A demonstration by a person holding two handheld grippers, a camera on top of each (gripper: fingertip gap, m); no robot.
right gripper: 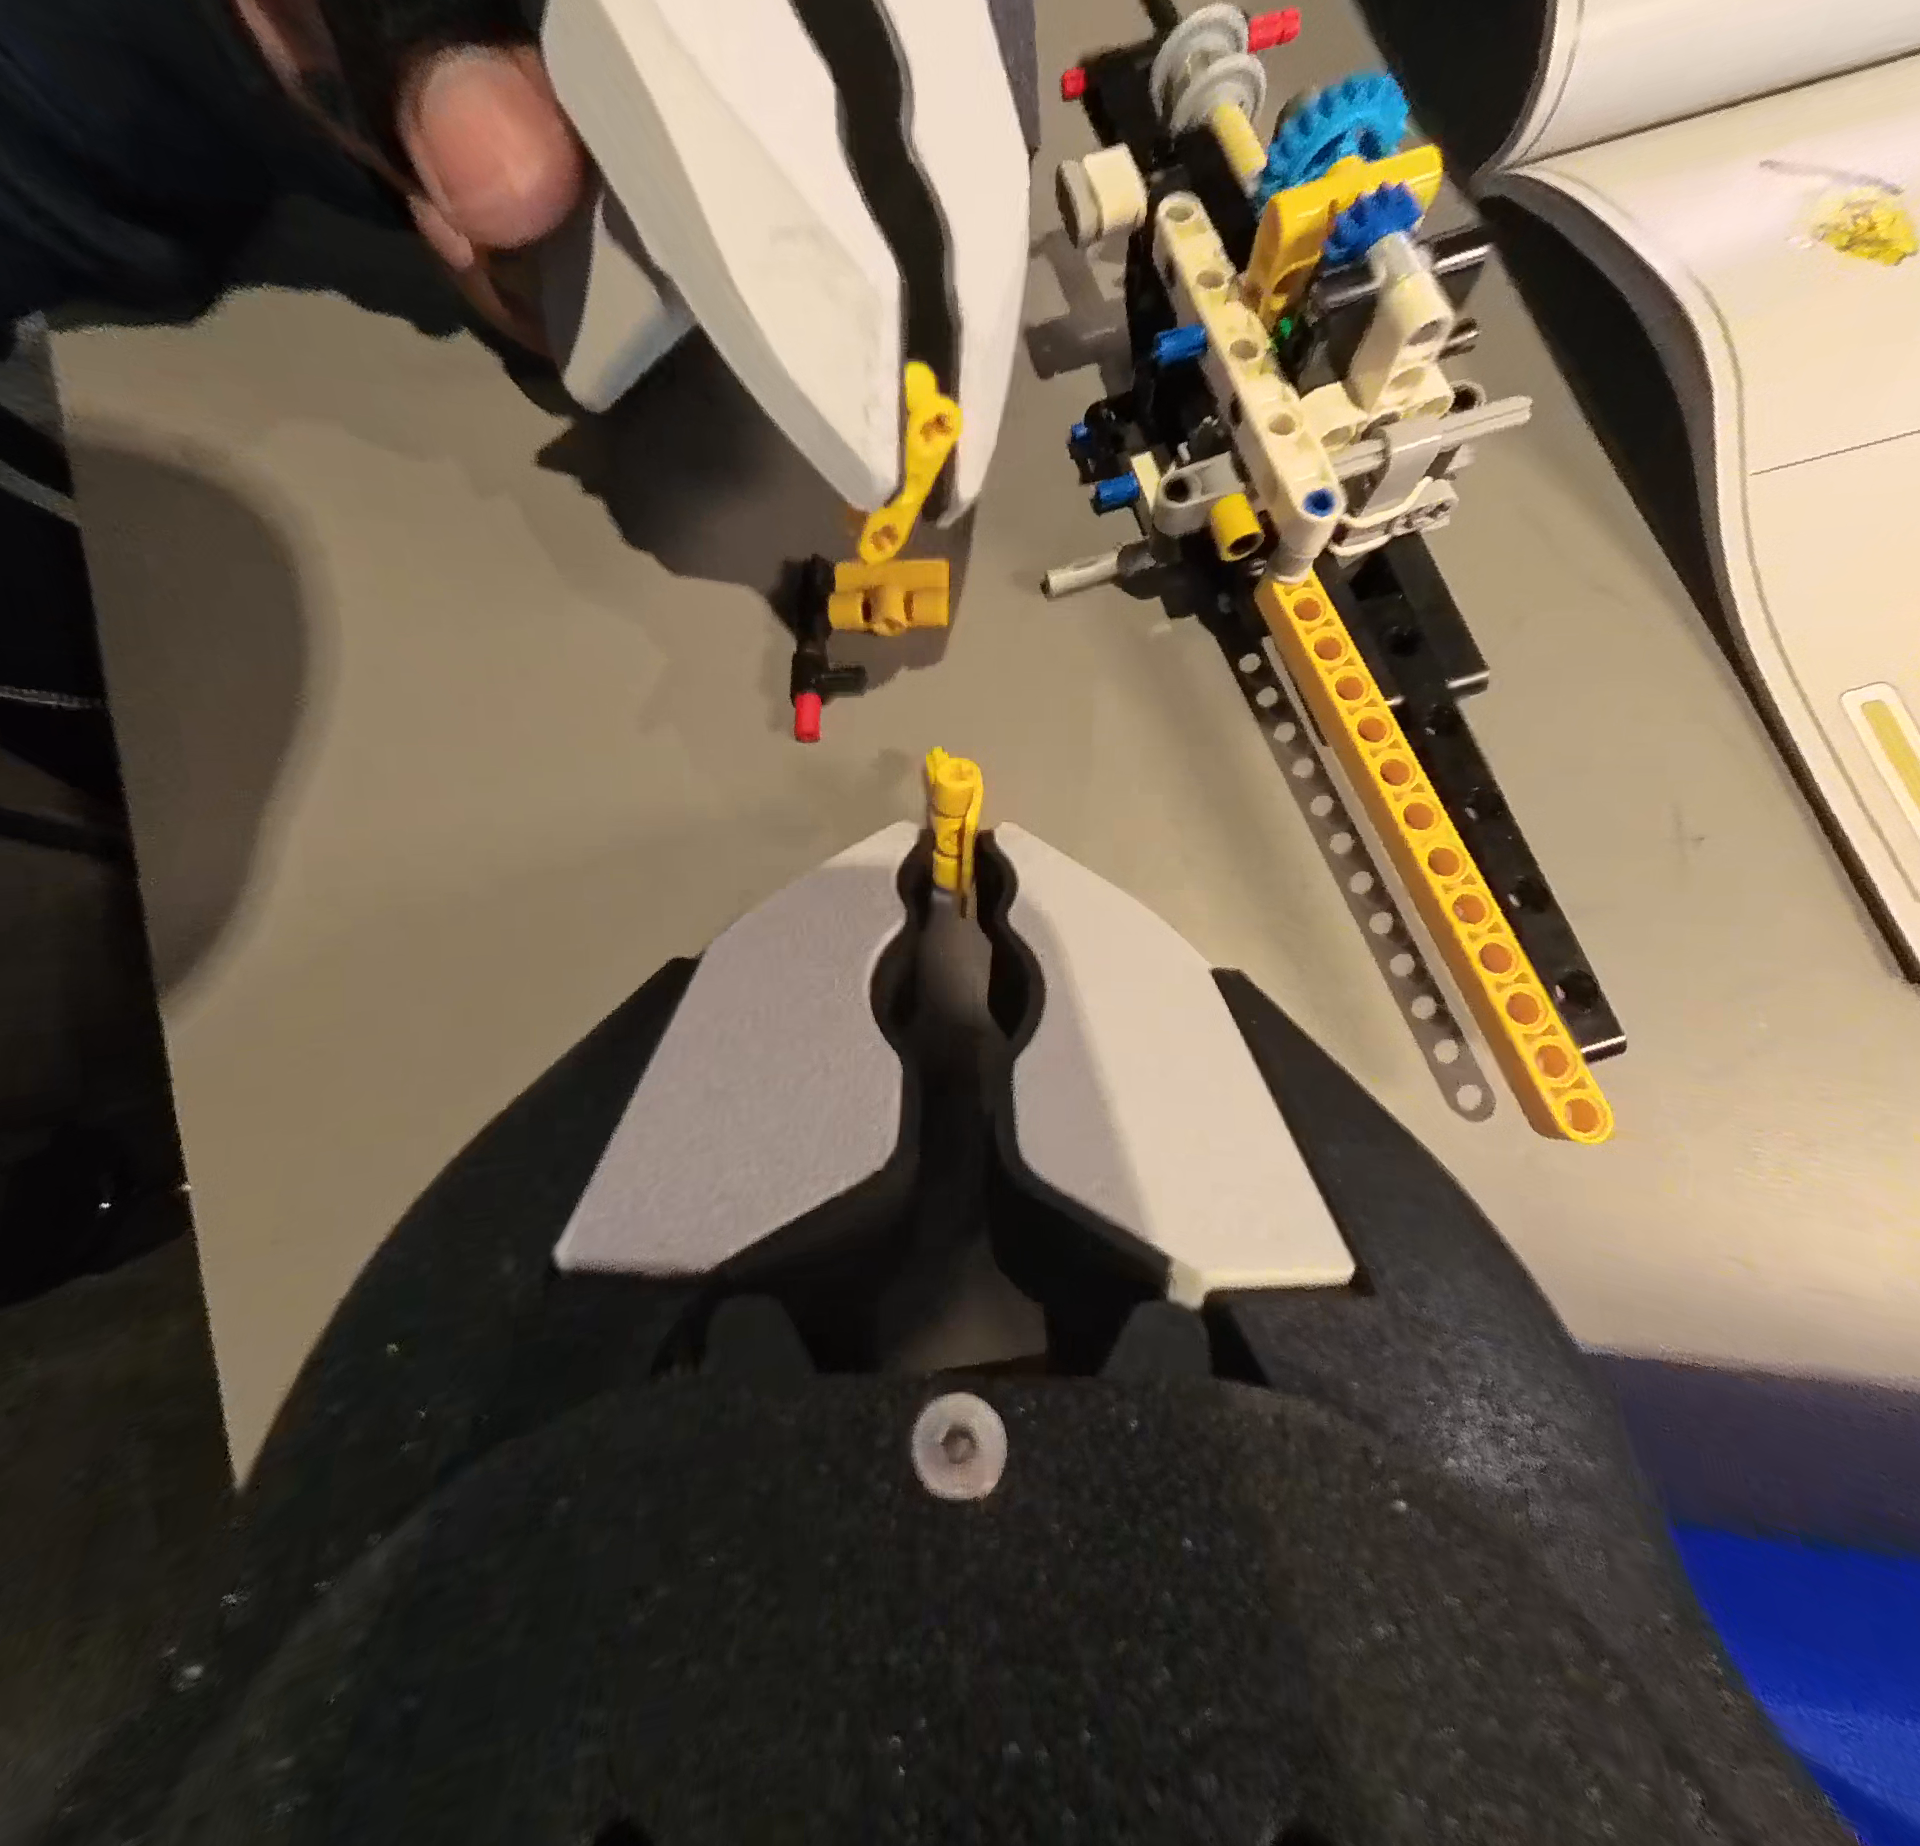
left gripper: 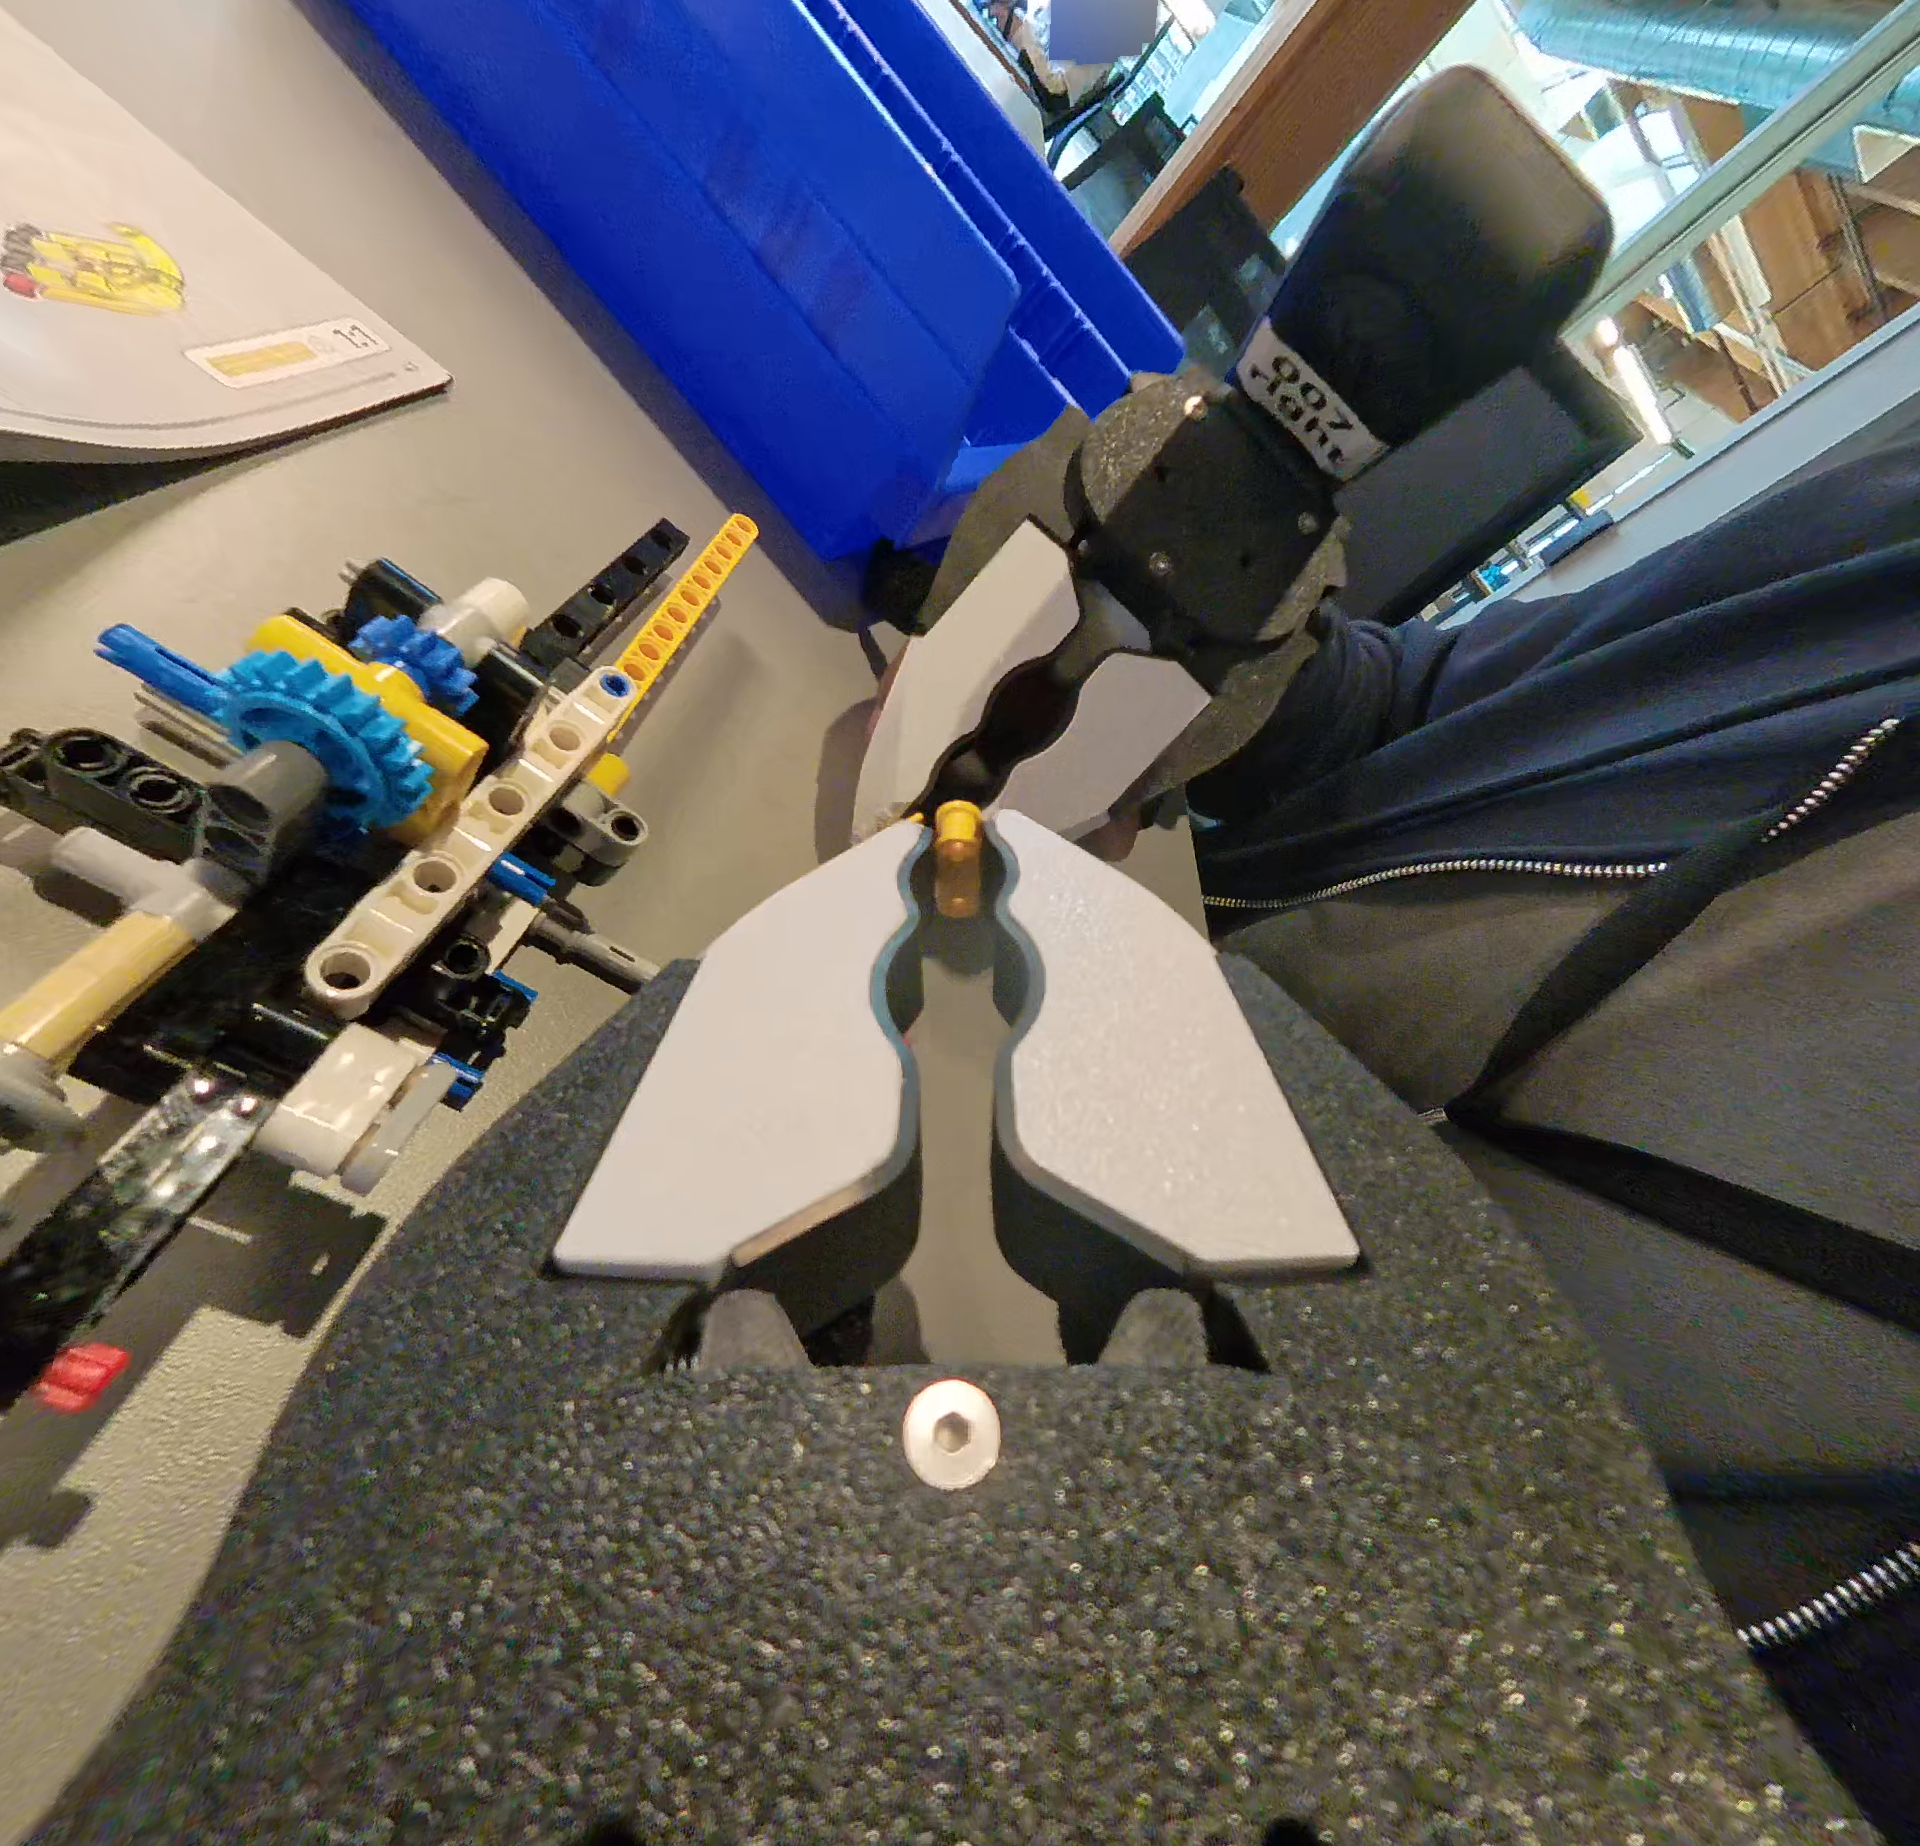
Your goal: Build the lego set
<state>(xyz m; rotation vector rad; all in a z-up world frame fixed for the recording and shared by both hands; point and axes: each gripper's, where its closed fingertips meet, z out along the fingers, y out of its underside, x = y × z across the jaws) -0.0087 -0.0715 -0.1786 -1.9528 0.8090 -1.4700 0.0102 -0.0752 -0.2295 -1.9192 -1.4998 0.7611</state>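
The left gripper (left gripper: 956, 840) is nearly closed, pinching a small yellow link (left gripper: 956, 866) at its fingertips. In the right wrist view that same link (right gripper: 914, 471) hangs out of the far gripper's tips above the table (right gripper: 520, 809). The right gripper (right gripper: 956, 840) is also almost closed and has a small yellow pin (right gripper: 951, 809) sticking out past its tips.

The half-built model (right gripper: 1299, 394) lies on the table to the right, its long yellow beam (right gripper: 1434, 840) pointing toward the near edge. A small yellow and black sub-assembly (right gripper: 883, 596) lies loose just under the hanging link. An open instruction booklet (right gripper: 1714, 342) sits farther right, and blue bins (left gripper: 779, 238) stand at the far side.

The step seems to be joining pin and link in the air. To do it well, line the pin's axis up with one hole of the link before pushing. Keep both grips firm, since each piece is held only by a small part. Push straight, without twisting, or the link may swing or drop.
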